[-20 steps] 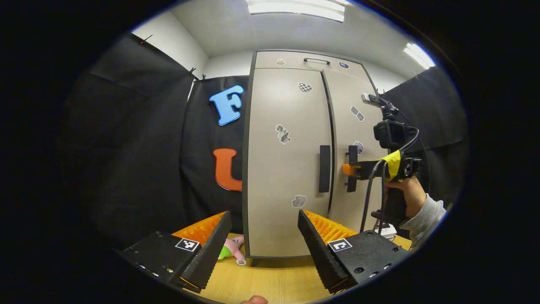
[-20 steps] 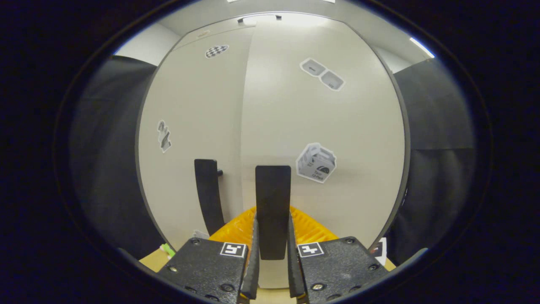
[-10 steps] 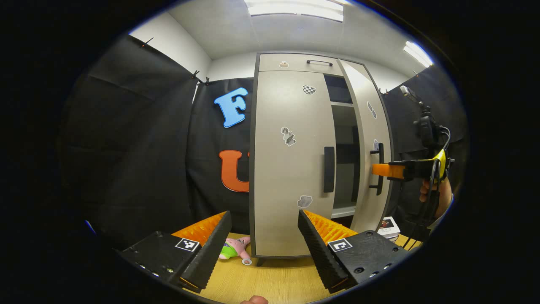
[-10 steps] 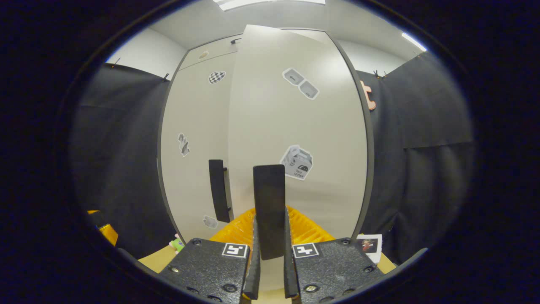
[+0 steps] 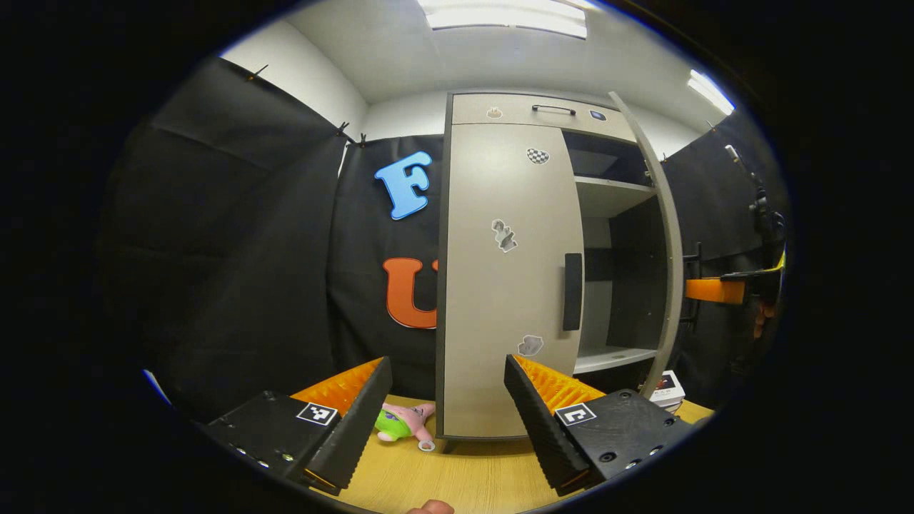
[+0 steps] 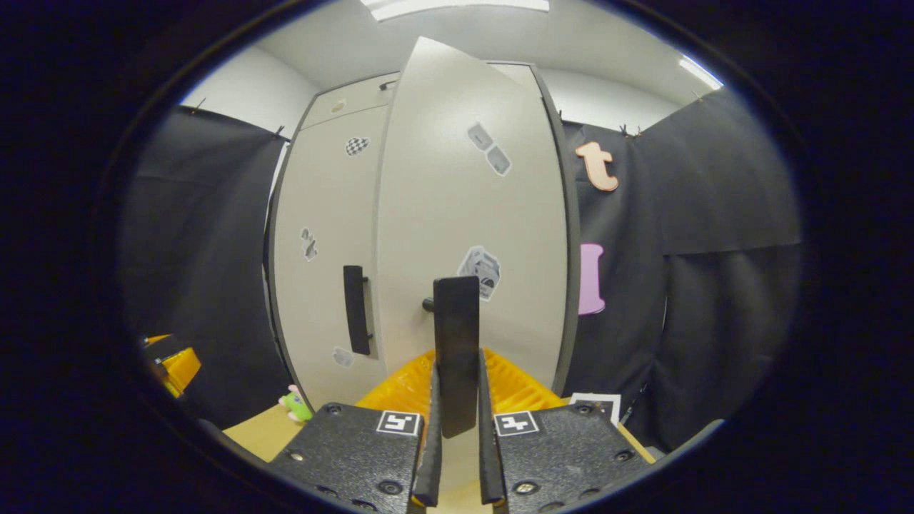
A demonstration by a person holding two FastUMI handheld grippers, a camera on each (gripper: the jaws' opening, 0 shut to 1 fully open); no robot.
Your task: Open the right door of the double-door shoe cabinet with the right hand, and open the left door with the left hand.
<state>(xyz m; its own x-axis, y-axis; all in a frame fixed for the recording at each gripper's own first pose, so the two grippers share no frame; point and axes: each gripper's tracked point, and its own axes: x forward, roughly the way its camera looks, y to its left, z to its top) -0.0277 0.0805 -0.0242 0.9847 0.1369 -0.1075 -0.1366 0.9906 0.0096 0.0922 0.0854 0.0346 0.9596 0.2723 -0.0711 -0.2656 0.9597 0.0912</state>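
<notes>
Right gripper (image 6: 457, 457) clamped on right door's black bar handle (image 6: 456, 350), pale grey door (image 6: 464, 214) swung wide. Left gripper (image 5: 446, 400) jaws apart; next: grab left door's black handle (image 5: 572, 291).

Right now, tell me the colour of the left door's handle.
Black handle on the pale grey left door, clearest in the left gripper view.

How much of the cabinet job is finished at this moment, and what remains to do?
Roughly half. The right door stands swung wide open, its shelves exposed. In hand: the right tongs are shut on the right door handle. Left to do: the left door is closed, and the left tongs are open, short of the left door handle.
</notes>
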